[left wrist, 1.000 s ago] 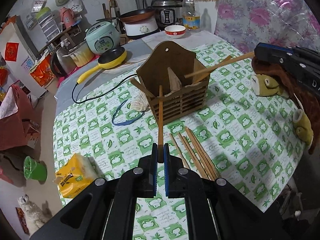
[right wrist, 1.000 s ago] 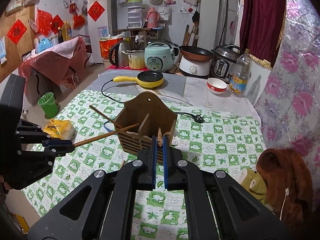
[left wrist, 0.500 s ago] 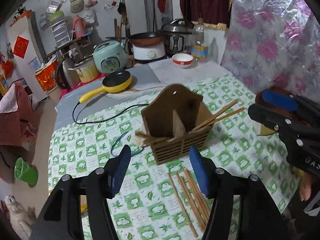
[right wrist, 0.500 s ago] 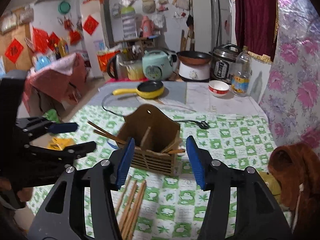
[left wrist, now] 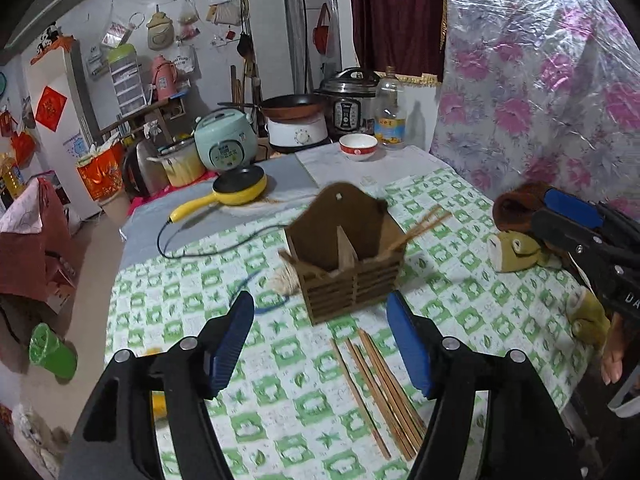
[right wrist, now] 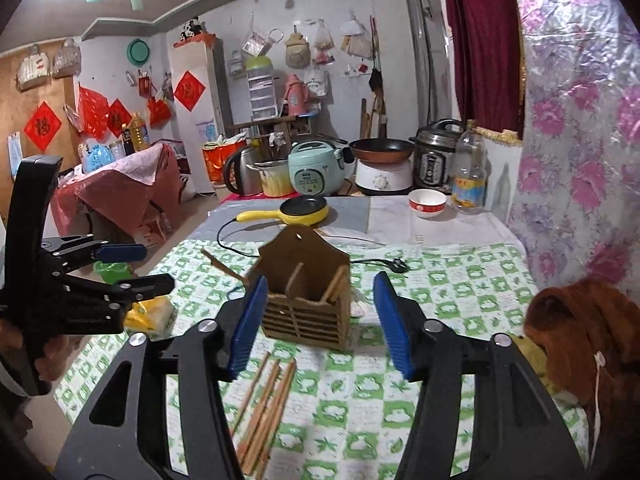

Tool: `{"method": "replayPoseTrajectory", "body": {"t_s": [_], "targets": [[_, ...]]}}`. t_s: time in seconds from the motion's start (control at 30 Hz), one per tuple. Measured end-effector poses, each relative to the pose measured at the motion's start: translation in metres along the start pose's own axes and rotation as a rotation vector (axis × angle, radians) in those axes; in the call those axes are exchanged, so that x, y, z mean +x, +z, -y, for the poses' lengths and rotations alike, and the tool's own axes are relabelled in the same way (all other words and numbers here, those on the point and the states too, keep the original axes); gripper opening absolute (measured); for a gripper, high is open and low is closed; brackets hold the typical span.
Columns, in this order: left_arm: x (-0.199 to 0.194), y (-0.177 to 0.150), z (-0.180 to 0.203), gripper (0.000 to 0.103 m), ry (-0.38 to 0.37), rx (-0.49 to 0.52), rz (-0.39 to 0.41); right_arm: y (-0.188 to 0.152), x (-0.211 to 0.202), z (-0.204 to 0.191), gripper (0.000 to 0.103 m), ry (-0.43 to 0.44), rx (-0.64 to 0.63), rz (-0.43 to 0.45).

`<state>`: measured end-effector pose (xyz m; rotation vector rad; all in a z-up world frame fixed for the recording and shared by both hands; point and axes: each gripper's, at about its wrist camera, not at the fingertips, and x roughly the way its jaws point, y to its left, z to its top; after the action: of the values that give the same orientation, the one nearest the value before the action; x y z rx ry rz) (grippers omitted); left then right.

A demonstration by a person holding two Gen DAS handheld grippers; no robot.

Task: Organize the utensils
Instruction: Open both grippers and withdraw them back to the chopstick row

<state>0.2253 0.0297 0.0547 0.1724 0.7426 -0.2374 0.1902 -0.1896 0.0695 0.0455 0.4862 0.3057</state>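
My left gripper (left wrist: pixel 320 344) opening, jaws wide, nothing between pads; my right gripper (right wrist: pixel 320 328) also opening, empty. Wooden utensil holder (left wrist: pixel 346 264) stands on green checked tablecloth (left wrist: pixel 460 300) just beyond both. Some chopsticks lean inside holder (left wrist: pixel 416 230). Loose chopsticks (left wrist: pixel 384 384) lie flat on cloth in front of holder, near my fingers, untouched

Home kitchen: rice cooker (left wrist: pixel 226 141), pans, cluttered table (left wrist: pixel 248 364).
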Motion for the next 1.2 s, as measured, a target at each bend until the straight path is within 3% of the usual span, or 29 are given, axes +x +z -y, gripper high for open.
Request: {"method": "replayPoseTrajectory", "body": {"t_s": [0.1,0.33,0.67,0.97,1.03,1.13,1.2], "targets": [[-0.004,-0.020,0.005,0.074,0.001,-0.012,0.000,-0.015,-0.014,0.003,0.077,-0.026,-0.011,0.021],[-0.008,-0.069,0.011,0.078,-0.037,-0.105,-0.015,-0.048,-0.027,0.009,0.085,-0.031,0.019,0.002],[-0.022,-0.092,0.023,0.090,0.021,-0.158,-0.015,-0.068,-0.031,0.017,0.097,-0.042,0.114,-0.015],[-0.027,-0.103,0.030,0.097,0.032,-0.188,-0.017,-0.084,-0.035,0.010,0.097,-0.061,0.124,-0.042],[-0.026,-0.106,0.030,0.097,0.020,-0.199,-0.027,-0.091,-0.031,0.007,0.097,-0.064,0.117,-0.066],[-0.019,-0.113,0.032,0.097,0.055,-0.187,-0.053,-0.110,-0.021,-0.002,0.097,-0.024,0.107,-0.126],[-0.013,-0.119,0.034,0.097,0.080,-0.184,-0.067,-0.122,-0.015,-0.009,0.097,-0.042,0.091,-0.155]]}}
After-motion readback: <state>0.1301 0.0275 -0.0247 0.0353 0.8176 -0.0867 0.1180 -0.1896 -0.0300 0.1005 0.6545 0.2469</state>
